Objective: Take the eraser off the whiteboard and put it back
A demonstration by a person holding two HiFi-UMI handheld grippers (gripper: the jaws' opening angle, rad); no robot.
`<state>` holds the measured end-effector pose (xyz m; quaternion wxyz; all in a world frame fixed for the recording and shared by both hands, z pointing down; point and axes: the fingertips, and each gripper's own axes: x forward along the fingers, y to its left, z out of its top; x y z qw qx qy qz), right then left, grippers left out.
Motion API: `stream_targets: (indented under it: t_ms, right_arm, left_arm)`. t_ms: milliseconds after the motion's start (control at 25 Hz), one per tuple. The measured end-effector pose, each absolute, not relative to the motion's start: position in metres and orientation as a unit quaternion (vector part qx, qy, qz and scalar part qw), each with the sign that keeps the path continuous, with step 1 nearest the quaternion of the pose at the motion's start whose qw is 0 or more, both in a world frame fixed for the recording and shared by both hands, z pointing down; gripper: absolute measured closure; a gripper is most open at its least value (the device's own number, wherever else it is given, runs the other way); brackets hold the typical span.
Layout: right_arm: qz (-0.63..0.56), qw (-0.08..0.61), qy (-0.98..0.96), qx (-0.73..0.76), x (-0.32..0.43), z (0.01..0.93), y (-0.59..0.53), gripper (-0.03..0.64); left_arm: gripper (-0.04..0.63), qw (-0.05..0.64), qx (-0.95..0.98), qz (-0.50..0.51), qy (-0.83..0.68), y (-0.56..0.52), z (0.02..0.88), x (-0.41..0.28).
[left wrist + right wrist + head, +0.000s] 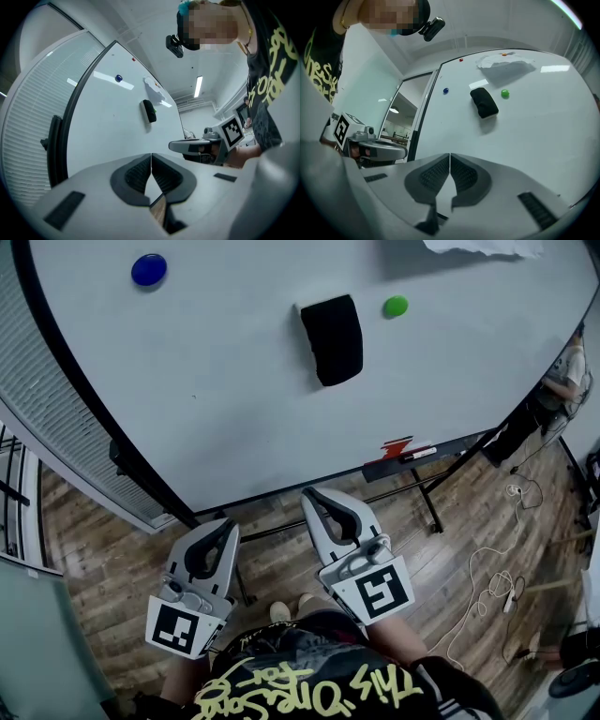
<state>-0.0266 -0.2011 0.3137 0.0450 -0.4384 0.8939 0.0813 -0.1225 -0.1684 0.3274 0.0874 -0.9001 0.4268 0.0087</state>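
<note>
The black eraser [331,338] sticks to the whiteboard [216,381], between a blue magnet [148,269] and a green magnet [396,307]. Both grippers hover below the board's lower edge, well short of the eraser. My left gripper [225,526] is shut with nothing in it, its pads meeting at the tips [151,154]. My right gripper [314,495] is also shut and empty [450,155]. The right gripper view has the eraser [483,102] ahead and above, next to the green magnet [505,93]. In the left gripper view the eraser [149,111] is far off on the board.
A tray [412,463] at the board's lower edge holds a marker [419,454] beside a red mark. A sheet of paper [483,247] hangs at the top right. The board's stand legs and loose cables [492,587] lie on the wooden floor. Window blinds [56,427] are at left.
</note>
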Motion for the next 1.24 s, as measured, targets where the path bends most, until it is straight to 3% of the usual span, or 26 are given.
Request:
stream_targets:
  t_ms: [160,320,520,800,1000,1120,1240]
  right_arm:
    - [0.087,0.072,0.893,-0.435,-0.029,0.301,-0.202,0.606]
    - [0.072,0.018,0.898,-0.434,-0.029,0.319,-0.203,0.607]
    - [0.072,0.011,0.899,-0.432,-0.031,0.32,-0.203,0.607]
    - [0.089,0.073,0.893,-0.435,-0.034,0.301,-0.203,0.607]
    - [0.068,-0.005,0.896,-0.438,-0.029,0.328,-0.202,0.608]
    - [0.085,0.047,0.894,-0.437,-0.032,0.308,-0.202,0.608]
    - [0.098,0.1,0.889,-0.435,-0.035,0.292,-0.201,0.608]
  left_arm:
    - [0.588,0.062,-0.899,0.015,0.434,-0.169,0.327,-0.121]
    - [0.588,0.081,-0.9,0.011,0.429,-0.171,0.328,-0.123]
    - [0.588,0.091,-0.9,0.011,0.427,-0.172,0.327,-0.124]
    - [0.588,0.062,-0.9,0.016,0.432,-0.173,0.329,-0.123]
    - [0.588,0.076,-0.901,0.015,0.426,-0.172,0.329,-0.122]
    - [0.588,0.056,-0.901,0.02,0.431,-0.172,0.33,-0.121]
    - [0.588,0.079,-0.903,0.022,0.423,-0.171,0.327,-0.121]
